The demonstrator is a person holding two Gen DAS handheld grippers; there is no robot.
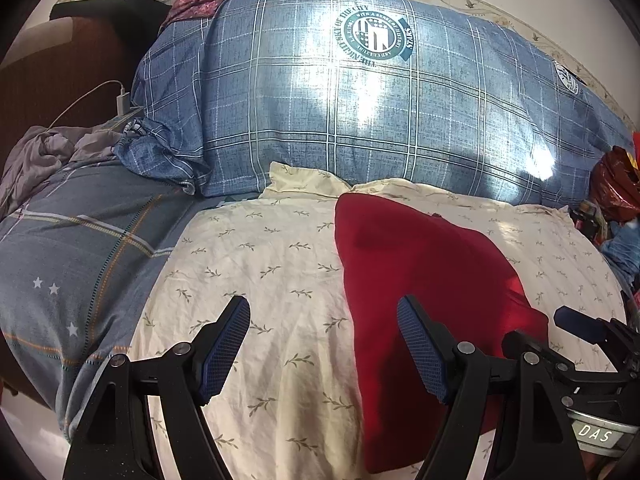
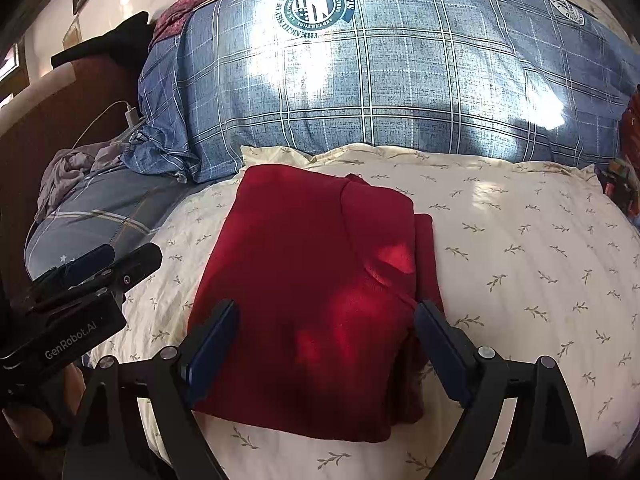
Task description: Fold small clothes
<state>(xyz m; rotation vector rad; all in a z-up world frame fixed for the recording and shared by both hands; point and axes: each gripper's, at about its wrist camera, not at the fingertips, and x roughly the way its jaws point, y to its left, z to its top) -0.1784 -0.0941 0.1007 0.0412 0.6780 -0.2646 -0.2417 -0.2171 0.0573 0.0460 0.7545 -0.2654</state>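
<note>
A red garment (image 2: pixel 316 280) lies folded into a flat rectangle on a cream leaf-print pillow (image 2: pixel 520 260). My right gripper (image 2: pixel 326 344) hovers over its near edge, open, with nothing pinched between the blue pads. My left gripper (image 1: pixel 324 348) is open over the cream pillow (image 1: pixel 260 280), just left of the red garment (image 1: pixel 420 280), its right finger (image 1: pixel 424 356) in front of the red cloth. The right gripper (image 1: pixel 580 324) shows at the lower right of the left wrist view. The left gripper (image 2: pixel 96 268) appears at the left edge of the right wrist view.
A big blue plaid pillow (image 1: pixel 360 100) lies behind the cream one. A blue-grey bedsheet (image 1: pixel 80 260) and crumpled grey cloth (image 1: pixel 44 156) are at left, with a white charger and cable (image 1: pixel 120 98). Red bags and clutter (image 1: pixel 612 196) sit at right. A dark headboard (image 1: pixel 60 76) stands at the far left.
</note>
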